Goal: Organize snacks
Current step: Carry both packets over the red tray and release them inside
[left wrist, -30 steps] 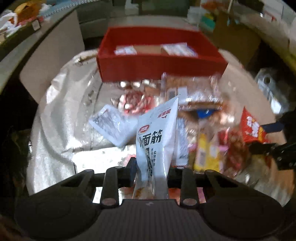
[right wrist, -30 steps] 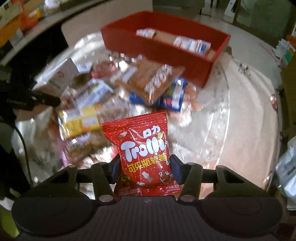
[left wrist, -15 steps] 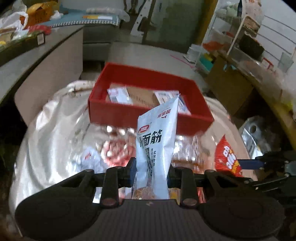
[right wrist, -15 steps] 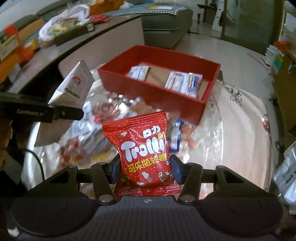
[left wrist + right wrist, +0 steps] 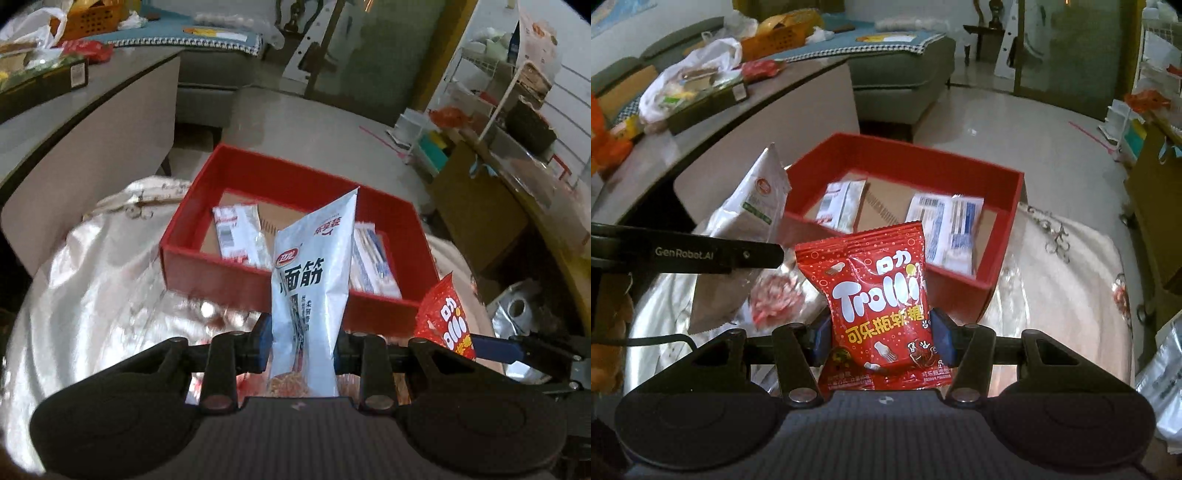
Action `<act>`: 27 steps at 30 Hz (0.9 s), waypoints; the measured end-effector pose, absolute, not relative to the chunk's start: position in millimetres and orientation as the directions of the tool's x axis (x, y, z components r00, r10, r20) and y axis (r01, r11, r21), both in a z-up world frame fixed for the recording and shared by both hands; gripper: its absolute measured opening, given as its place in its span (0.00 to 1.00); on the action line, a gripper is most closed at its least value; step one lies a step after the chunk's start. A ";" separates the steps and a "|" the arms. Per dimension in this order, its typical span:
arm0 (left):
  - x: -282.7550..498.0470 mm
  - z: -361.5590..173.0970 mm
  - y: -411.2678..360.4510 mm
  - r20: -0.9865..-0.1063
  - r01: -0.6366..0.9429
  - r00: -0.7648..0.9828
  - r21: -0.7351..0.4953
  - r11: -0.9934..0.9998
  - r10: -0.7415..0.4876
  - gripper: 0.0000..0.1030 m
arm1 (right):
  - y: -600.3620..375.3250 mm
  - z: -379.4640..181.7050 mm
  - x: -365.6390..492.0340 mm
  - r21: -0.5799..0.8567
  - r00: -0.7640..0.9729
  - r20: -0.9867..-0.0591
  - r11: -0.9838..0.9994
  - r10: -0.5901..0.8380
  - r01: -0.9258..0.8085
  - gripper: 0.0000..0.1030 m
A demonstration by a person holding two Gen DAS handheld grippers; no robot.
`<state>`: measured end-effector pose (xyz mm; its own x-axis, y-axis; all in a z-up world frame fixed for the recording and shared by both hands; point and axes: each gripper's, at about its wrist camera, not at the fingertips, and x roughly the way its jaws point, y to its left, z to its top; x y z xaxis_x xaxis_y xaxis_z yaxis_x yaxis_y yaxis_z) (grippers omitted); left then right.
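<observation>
Both packets have risen off the counter's pile toward the red box (image 5: 236,273). Your left hand-held gripper (image 5: 301,341) pinches the silver pouch (image 5: 314,288); your right (image 5: 881,338) clamps the Trolli bag (image 5: 875,291). Carrying step: next, clear the box's near wall before releasing.

Your right tool (image 5: 881,338) squeezing a red candy bag (image 5: 877,306) standing up, red box (image 5: 1004,236) ahead on the shiny counter (image 5: 1063,302) with two packets (image 5: 947,230) inside, your left tool (image 5: 713,254) on the left, gripping a white bag (image 5: 750,218)
</observation>
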<state>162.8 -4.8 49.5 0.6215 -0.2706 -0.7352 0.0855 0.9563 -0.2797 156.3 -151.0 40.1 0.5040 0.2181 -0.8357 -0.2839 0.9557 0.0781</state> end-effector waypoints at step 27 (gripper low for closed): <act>221.6 58.4 -27.8 -0.681 0.063 0.709 -0.200 0.978 -0.185 0.24 | -158.1 40.4 224.9 0.085 0.609 -0.773 0.980 0.180 -0.182 0.60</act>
<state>221.6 -27.8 58.4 0.7086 -0.1849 -0.6810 0.0632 0.9778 -0.1997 224.9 -158.1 40.4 0.6085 0.1801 -0.7728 -0.1817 0.9797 0.0853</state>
